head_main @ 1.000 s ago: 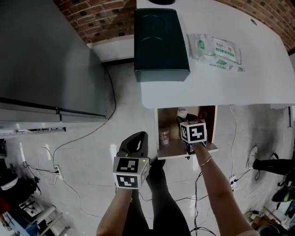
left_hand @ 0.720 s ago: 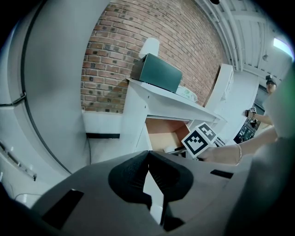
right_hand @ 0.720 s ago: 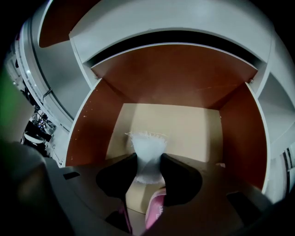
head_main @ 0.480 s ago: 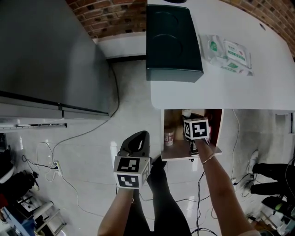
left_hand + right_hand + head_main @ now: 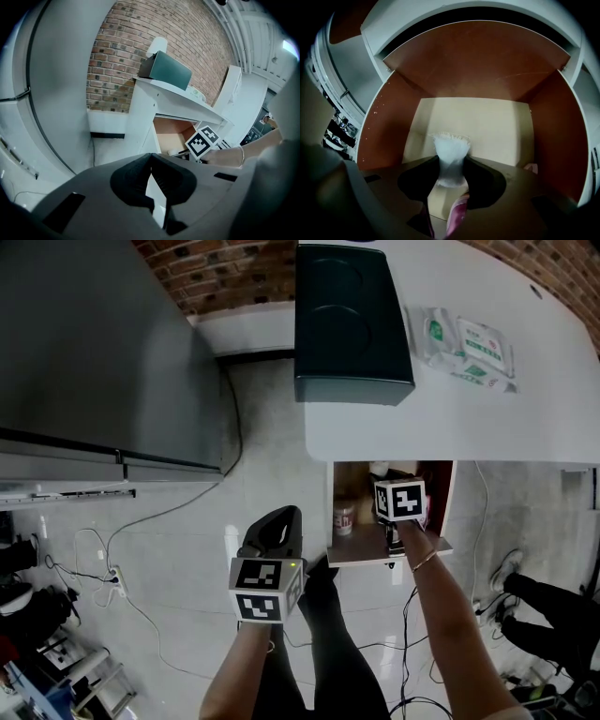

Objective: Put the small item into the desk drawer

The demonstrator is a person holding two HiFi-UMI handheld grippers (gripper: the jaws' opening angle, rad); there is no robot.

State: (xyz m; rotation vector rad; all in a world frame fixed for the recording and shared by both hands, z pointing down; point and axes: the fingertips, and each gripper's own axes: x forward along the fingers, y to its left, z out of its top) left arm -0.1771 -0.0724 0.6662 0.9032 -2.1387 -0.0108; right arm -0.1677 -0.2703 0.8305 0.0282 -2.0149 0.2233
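Small packet (image 5: 451, 146) upright, pinched in right tongs (image 5: 451, 164) inside drawer (image 5: 487, 123) — left tongs (image 5: 150, 158) closed, empty.

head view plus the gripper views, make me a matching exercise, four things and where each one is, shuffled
Things:
1 dark green box
2 wipes packets
3 small packet
4 left gripper

Places:
A pinched by the right gripper, inside the drawer
B over the floor, shut and empty
C on the desk, at its left edge
D on the desk, right of the box

Pairs: 1-C, 2-D, 3-A, 4-B
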